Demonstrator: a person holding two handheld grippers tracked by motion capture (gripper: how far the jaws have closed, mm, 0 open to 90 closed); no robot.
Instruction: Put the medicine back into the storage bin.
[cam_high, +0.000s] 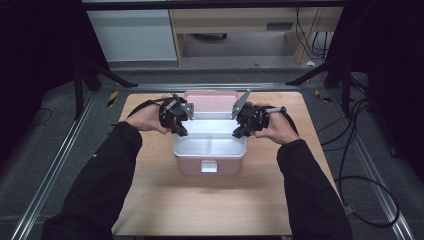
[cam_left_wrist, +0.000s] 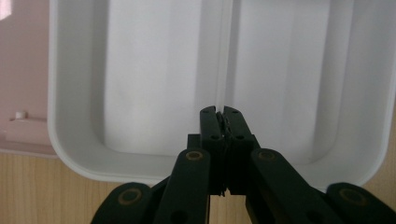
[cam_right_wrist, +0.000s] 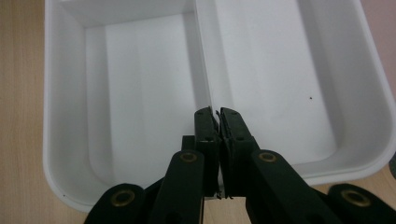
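While over the white tray (cam_high: 210, 145), L tongs (cam_left_wrist: 220, 122) & R tongs (cam_right_wrist: 215, 122) sit closed, empty.

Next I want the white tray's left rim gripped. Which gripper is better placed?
Left. The left gripper hovers right beside that rim of the tray, jaws shut and needing to open; the right gripper sits at the opposite end.

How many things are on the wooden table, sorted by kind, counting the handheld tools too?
Pink plastic box with open lid: 1
White two-compartment plastic tray in the box: 1
Black two-jaw tools, left tool and right tool, both shut, empty: 2
Total: 4
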